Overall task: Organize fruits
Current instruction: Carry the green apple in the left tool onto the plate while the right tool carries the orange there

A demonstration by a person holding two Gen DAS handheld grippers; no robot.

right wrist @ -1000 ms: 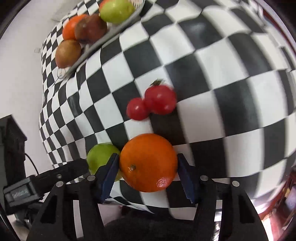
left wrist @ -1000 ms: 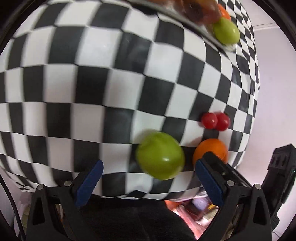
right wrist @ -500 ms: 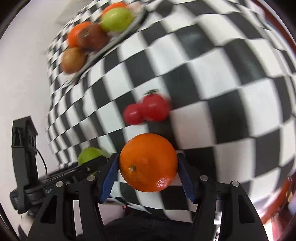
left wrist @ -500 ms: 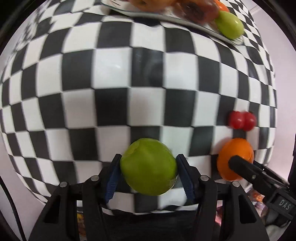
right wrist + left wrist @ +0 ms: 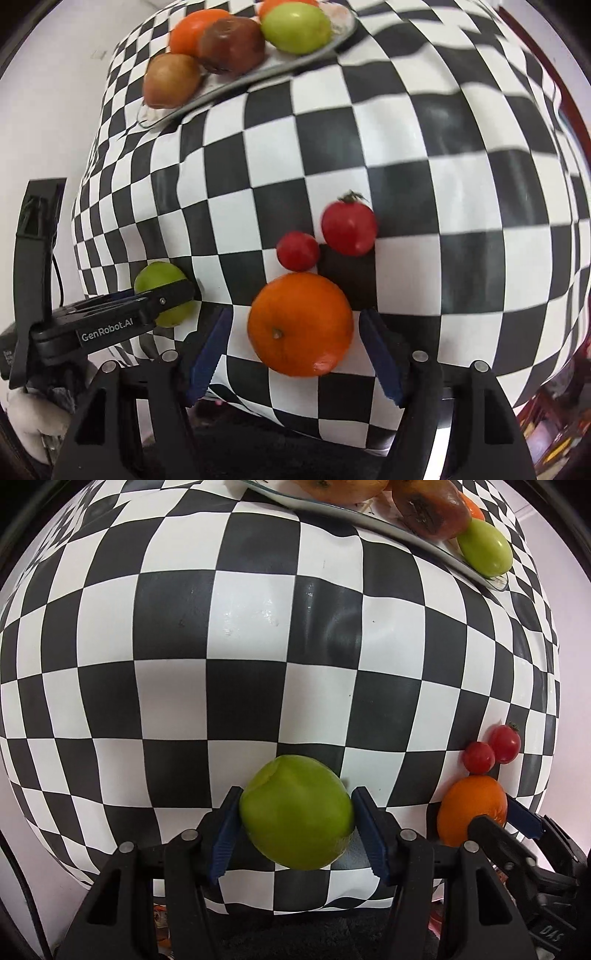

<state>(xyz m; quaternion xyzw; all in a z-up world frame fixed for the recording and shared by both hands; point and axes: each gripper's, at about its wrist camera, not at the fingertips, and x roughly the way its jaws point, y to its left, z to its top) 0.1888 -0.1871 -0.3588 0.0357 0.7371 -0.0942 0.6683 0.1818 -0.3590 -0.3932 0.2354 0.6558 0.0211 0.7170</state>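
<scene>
**Right fingers part from the orange as the left ones clamp the green fruit**

Half a second back the right gripper (image 5: pixel 295 354) had its blue pads pressed on the orange (image 5: pixel 300 324); now the pads stand apart from it on both sides, with a clear gap at each, so that gripper is open. The left gripper (image 5: pixel 295 829) is closed on the green fruit (image 5: pixel 296 812), both pads touching its sides, where a second ago they were spread wide around it.

Both fruits sit near the front edge of the checkered tablecloth (image 5: pixel 251 635), the orange to the right of the green one. The plate (image 5: pixel 236 83) that already carries fruit lies toward the far edge, so the green fruit has the whole cloth to cross, straight ahead and slightly right of the left fingers. The green fruit is roundish, with no long axis to mind.

Two small tomatoes (image 5: pixel 325 238) lie just beyond the orange, the smaller one touching it or nearly so. Whether the green fruit is lifted or resting on the cloth is hard to tell. The plate is cut off at the top of both views.
</scene>
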